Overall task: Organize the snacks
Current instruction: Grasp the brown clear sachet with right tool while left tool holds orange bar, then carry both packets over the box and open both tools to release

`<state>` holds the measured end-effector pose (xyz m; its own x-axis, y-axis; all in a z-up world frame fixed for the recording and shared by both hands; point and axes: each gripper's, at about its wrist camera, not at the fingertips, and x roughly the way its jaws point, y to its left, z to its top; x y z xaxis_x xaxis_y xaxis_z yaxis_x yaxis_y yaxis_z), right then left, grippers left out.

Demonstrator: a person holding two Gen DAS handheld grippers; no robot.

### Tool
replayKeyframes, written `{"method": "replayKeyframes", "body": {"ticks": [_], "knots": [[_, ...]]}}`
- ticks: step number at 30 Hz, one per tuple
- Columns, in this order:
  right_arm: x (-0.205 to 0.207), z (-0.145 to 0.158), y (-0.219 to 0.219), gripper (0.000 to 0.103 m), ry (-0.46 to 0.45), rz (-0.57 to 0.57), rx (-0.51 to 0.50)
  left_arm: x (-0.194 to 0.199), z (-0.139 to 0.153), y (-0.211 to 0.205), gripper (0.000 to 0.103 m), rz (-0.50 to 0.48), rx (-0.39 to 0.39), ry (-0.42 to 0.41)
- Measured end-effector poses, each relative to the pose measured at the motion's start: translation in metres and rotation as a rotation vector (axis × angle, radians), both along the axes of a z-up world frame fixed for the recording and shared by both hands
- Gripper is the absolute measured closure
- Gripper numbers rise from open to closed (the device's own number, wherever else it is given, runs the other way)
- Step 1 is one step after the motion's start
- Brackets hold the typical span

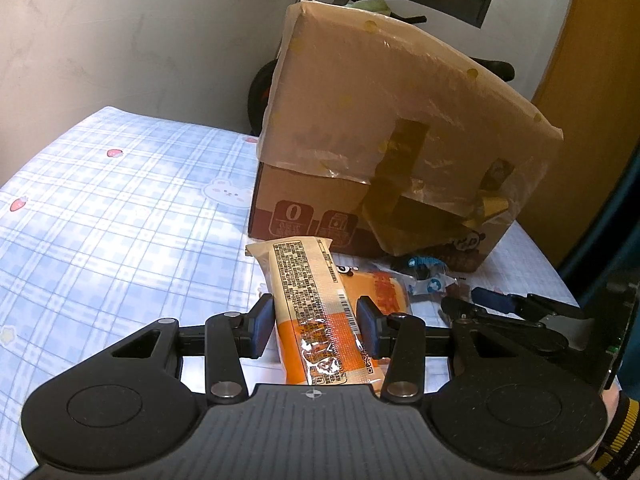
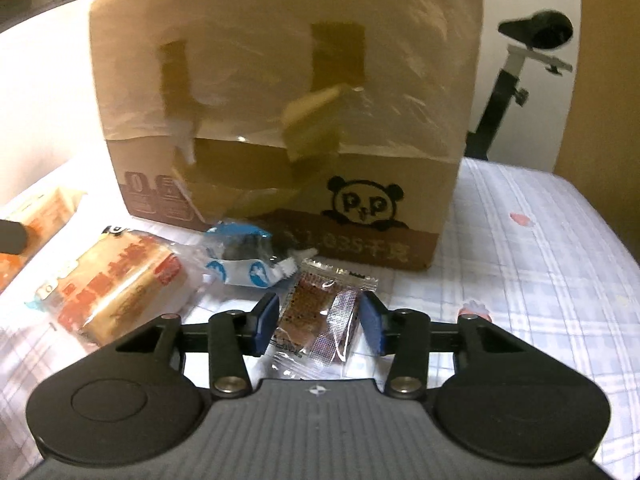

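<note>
The left gripper (image 1: pixel 316 322) is clamped on a long orange packet (image 1: pixel 316 312). The right gripper (image 2: pixel 318 322) straddles a small brown sachet (image 2: pixel 320 320) lying on the checked cloth (image 2: pixel 540 260); whether its pads press cannot be told. Seat both pads squarely before lifting. The taped cardboard box (image 2: pixel 280 120) stands close ahead, its flap (image 1: pixel 400 92) raised; a blue-and-white wrapper (image 2: pixel 244 264) and an orange pack (image 2: pixel 120 284) crowd the left.

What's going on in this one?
A person is sorting snacks on a blue plaid cloth in front of a taped cardboard box. The left gripper is clamped on a long orange and cream snack packet. The right gripper straddles a small brown clear-wrapped snack; its pads look not quite pressed on. Two more wrapped snacks lie beside it.
</note>
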<state>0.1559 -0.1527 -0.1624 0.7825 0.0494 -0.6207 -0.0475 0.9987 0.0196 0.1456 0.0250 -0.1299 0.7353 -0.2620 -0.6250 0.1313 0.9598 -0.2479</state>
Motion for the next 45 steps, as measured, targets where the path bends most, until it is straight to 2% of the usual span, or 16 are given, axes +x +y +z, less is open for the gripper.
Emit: {"method": "replayKeyframes", "body": {"ticks": [21,27,31,36,39,42,45], "knots": [[-0.007,0.007,-0.018,0.056,-0.058,-0.097,0.061,-0.002,0.005,-0.002,0.056,-0.021,0.015,-0.018],[-0.020,0.018,-0.027,0.056,-0.077,-0.128,0.090,0.000,0.022,0.001,0.056,-0.038,0.028,-0.073],[-0.034,0.047,-0.039,0.056,-0.151,-0.134,0.115,0.006,0.045,-0.001,0.056,-0.080,0.024,-0.130],[-0.039,0.109,-0.053,0.056,-0.330,-0.100,0.114,0.020,0.090,-0.014,0.056,-0.167,-0.005,-0.238],[-0.030,0.145,-0.054,0.056,-0.418,-0.042,0.096,0.033,0.119,-0.028,0.056,-0.212,-0.016,-0.313],[-0.010,0.170,-0.053,0.056,-0.460,0.008,0.083,0.056,0.142,-0.046,0.056,-0.254,-0.012,-0.349],[0.019,0.183,-0.052,0.056,-0.451,0.046,0.080,0.084,0.154,-0.062,0.056,-0.268,-0.024,-0.360]]}}
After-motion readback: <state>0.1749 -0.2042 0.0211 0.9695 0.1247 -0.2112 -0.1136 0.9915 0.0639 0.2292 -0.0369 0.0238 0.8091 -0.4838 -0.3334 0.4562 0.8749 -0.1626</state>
